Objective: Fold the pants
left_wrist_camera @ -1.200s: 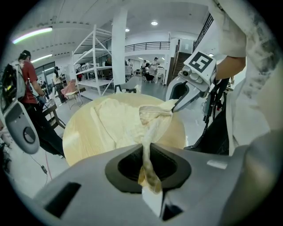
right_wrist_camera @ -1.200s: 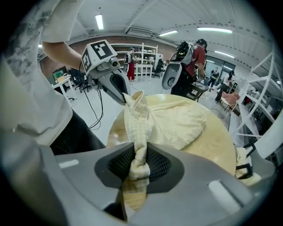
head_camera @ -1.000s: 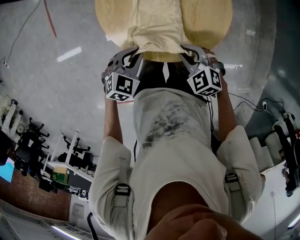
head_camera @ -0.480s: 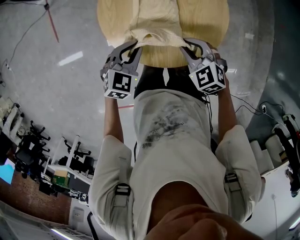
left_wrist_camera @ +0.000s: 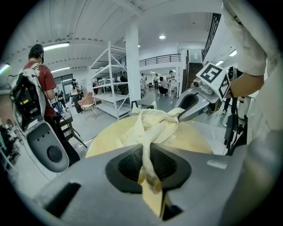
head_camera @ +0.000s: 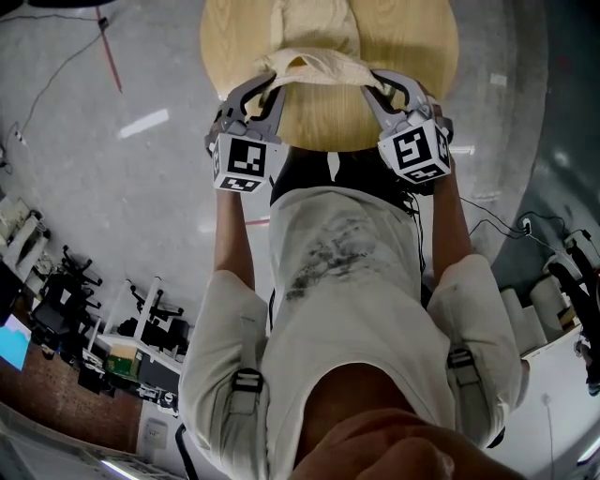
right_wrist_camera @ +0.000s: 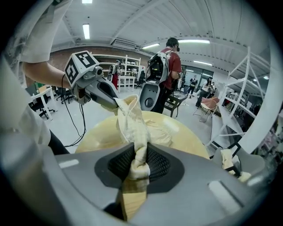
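- While both grippers carry one edge aloft, slippage is the main hazard: the left gripper (head_camera: 270, 84) pinches only a thin twist of the pants (head_camera: 314, 28), and the right gripper (head_camera: 372, 82) is clamped on a bunched knot of the same edge.
- Pants: the lifted edge is strung between the grippers and sags; the rest is heaped ahead of them on the table (head_camera: 422, 56).
- Hazard: if one gripper leads, the fold skews, and the heap ahead may wrinkle under the layer laid on it.
- Change from a second ago: both grippers are farther over the table with the edge carried along, and bare wood now shows behind them.

Pale yellow pants (head_camera: 317, 33) lie bunched on round table (head_camera: 427, 66); near edge lifted taut.
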### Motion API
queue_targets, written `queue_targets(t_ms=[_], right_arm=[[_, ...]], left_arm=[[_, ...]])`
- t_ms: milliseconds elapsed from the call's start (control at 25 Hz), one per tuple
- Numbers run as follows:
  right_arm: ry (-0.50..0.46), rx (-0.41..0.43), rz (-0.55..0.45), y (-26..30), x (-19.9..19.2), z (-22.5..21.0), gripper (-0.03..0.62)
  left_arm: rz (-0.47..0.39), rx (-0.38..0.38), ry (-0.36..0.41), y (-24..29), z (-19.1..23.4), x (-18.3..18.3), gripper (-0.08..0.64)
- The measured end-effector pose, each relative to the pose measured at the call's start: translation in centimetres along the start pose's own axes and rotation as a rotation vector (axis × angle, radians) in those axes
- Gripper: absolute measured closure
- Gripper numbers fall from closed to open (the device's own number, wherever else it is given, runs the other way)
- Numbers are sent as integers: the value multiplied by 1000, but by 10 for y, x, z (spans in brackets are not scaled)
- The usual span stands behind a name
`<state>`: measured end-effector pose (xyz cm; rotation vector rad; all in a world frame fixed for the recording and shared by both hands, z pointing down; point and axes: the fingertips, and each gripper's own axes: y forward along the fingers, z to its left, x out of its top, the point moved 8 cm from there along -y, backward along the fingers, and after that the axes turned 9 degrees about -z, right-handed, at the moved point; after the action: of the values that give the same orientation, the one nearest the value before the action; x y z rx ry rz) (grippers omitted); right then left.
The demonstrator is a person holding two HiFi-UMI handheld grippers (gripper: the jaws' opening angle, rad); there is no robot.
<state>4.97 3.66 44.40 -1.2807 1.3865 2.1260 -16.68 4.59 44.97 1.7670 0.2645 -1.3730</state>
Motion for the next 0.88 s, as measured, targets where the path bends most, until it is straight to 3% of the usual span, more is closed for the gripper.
queue_targets(t_ms=[480,880], right_arm=[[11,-37,-16,31,-8,-40,511],[35,-123,-49,59,-16,-68,502]], left_arm=[[-17,52,-17,41,33,11,509],[-14,112,-89,74,54,6,507]])
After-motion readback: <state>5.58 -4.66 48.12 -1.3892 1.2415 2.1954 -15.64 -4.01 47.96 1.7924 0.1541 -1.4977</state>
